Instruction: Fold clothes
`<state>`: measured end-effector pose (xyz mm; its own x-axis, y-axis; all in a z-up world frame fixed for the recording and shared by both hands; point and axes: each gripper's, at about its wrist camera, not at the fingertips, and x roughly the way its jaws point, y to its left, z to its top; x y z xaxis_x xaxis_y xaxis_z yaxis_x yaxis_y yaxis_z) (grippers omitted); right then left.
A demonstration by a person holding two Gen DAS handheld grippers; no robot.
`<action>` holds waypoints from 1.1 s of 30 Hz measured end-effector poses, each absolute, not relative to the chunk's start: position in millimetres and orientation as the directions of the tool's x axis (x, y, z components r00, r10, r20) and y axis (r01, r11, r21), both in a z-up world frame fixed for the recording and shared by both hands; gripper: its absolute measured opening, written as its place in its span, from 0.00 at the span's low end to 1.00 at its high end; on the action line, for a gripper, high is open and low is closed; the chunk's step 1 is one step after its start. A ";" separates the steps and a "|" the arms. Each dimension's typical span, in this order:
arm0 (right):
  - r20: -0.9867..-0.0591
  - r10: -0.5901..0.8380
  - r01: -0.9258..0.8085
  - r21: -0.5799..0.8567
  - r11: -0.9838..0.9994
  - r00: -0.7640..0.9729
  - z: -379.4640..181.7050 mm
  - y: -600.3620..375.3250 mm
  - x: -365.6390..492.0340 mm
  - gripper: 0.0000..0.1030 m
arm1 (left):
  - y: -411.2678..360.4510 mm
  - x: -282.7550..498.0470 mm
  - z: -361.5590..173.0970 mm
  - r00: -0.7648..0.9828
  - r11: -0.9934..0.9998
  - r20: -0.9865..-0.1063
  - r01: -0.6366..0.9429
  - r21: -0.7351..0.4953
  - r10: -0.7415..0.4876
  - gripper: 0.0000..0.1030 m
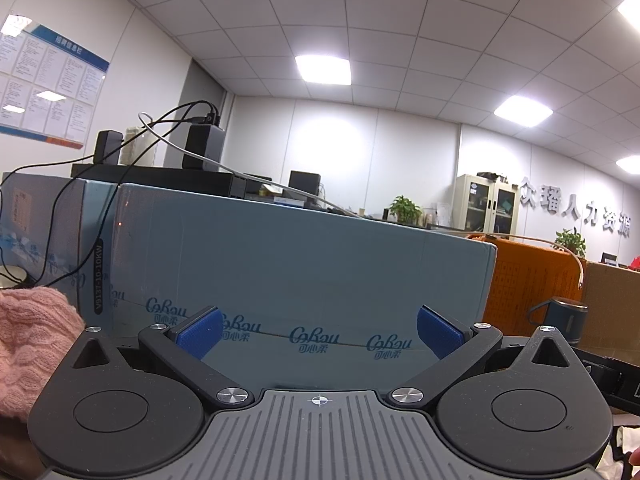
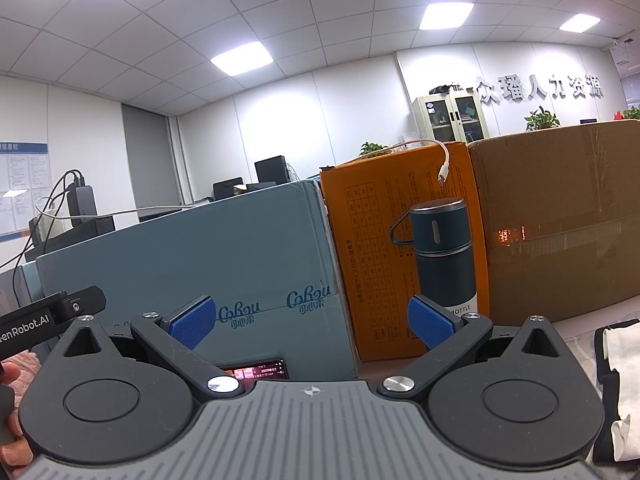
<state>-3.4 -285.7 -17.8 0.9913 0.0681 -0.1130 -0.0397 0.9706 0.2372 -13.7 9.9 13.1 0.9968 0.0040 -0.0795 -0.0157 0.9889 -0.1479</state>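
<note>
Both grippers are pointing level at a row of cartons. The left gripper [image 1: 319, 332] and right gripper [image 2: 312, 324] are each holding their 2 blue fingers spread, gripping nothing. A black-and-white garment [image 2: 618, 384] is lying at the bench's right edge; a pink knit [image 1: 32, 352] is showing beside the left gripper.

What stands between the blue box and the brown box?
An orange box stands between the blue box and the brown box, with a dark bottle in front of it. The right wrist view shows this best.
</note>
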 end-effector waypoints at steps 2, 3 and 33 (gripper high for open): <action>-0.111 0.068 -0.040 0.235 0.971 0.991 -17.9 -285.5 -3.4 1.00 | 10.0 -13.6 13.3 0.997 0.989 -0.079 -0.016 -0.148 0.004 1.00; -0.111 0.069 -0.041 0.234 0.971 0.991 -17.9 -285.5 -3.3 1.00 | 10.1 -13.6 13.3 0.997 0.989 -0.079 -0.016 -0.148 0.004 1.00; -0.005 0.146 -0.138 0.288 0.948 0.989 -1.4 -297.0 -23.8 1.00 | 13.6 -46.5 26.7 1.000 0.999 0.005 -0.016 -0.051 0.016 1.00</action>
